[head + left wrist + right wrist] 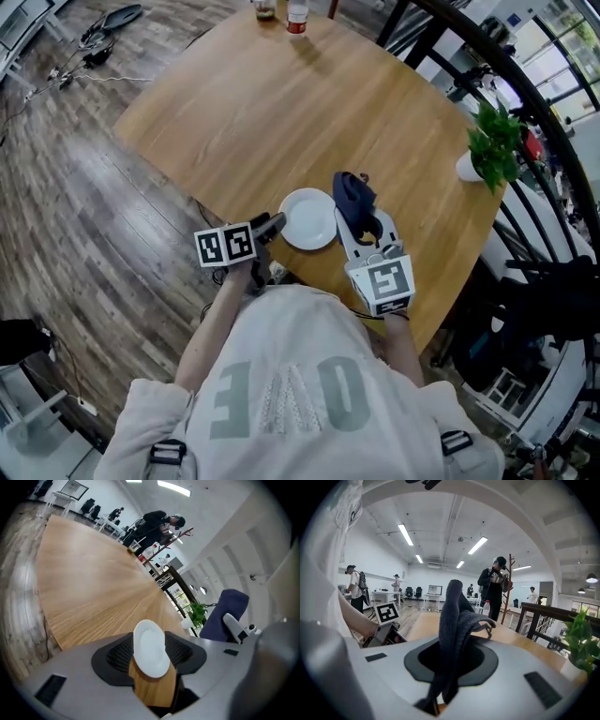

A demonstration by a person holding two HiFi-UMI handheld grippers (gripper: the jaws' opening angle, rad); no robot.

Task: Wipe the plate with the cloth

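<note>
A broad light-wood counter (281, 103) with rounded corners fills the scene. A person in a pale grey sweatshirt stands at its near edge with a gripper in each hand. A leafy green plant in a white pot (487, 150) sits well away at the counter's right side.

The task's round white plate (309, 220) lies flat on the counter close to that near edge, between the two tools. The dark blue knitted cloth (356, 199) is bunched just beside the plate's right rim. It is pinched in the jaws of the right gripper (367, 230), with folds standing up above them and a tail hanging below.

The left gripper (274, 225) sits at the plate's left rim with its jaws spread wide. The plate is framed between them, and neither pad appears to press on it. Wiping has not yet begun.

The main risk is likely the plate's position. It is unheld and close to the edge, so a firm sweep of the cloth could slide it toward the person and off the counter. A shallow bite by the left jaws on the smooth rim could slip or tip the plate. The loosely bunched cloth may also skim the plate without wiping it clean.
</note>
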